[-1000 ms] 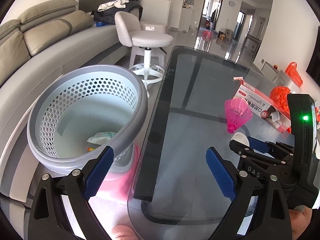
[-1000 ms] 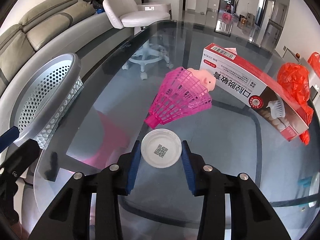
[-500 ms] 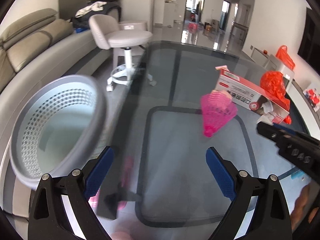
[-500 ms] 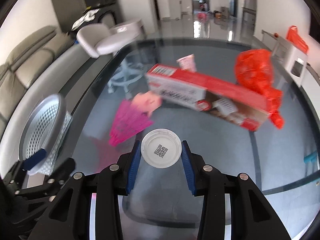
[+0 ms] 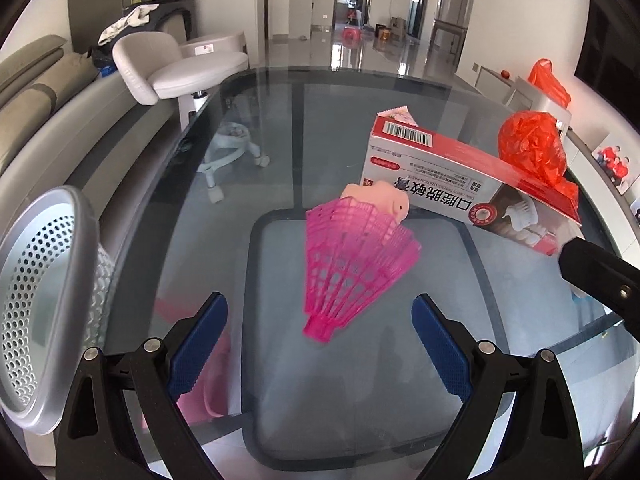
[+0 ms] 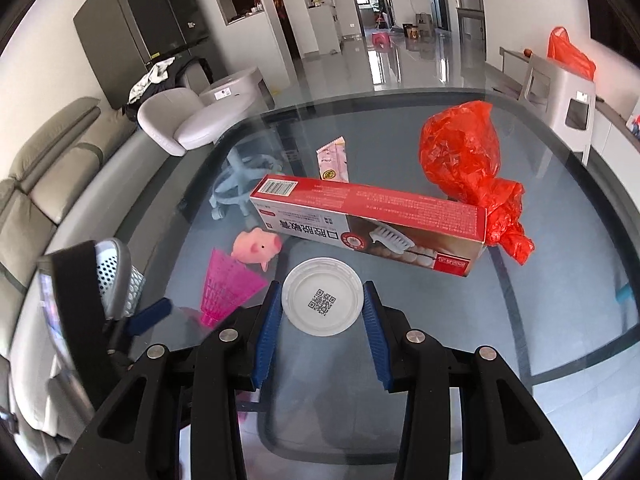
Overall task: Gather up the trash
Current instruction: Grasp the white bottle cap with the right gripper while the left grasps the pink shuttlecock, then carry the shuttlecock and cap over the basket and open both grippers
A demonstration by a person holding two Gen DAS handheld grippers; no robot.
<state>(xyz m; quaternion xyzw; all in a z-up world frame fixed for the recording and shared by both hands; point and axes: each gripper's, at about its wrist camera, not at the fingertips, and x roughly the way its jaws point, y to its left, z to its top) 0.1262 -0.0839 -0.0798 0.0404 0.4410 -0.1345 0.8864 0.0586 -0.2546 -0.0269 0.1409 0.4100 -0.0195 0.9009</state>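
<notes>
My right gripper (image 6: 320, 298) is shut on a round white lid (image 6: 322, 297) with a QR code, held above the glass table (image 6: 540, 320). My left gripper (image 5: 320, 320) is open, nothing between its blue pads; a pink plastic shuttlecock (image 5: 352, 268) lies on the glass just ahead of it. The same shuttlecock (image 6: 226, 286) shows left of the lid in the right wrist view. Behind it sit a small pink pig toy (image 6: 258, 249), a red toothpaste box (image 6: 372, 216), a crumpled red plastic bag (image 6: 468, 160) and a snack wrapper (image 6: 334, 160). A grey perforated bin (image 5: 40, 292) stands off the table's left edge.
A beige sofa (image 5: 36, 92) runs along the left side. A white swivel chair (image 5: 176, 72) stands at the table's far left corner. A white stool with a red bag (image 6: 560, 76) is at the far right. The right tool's black body (image 5: 600, 276) crosses the left view's right edge.
My left gripper swung right from over the bin to the shuttlecock, which is now close in front. My right gripper, still holding the lid, rose and rolled, bringing the box and red bag into fuller view.
</notes>
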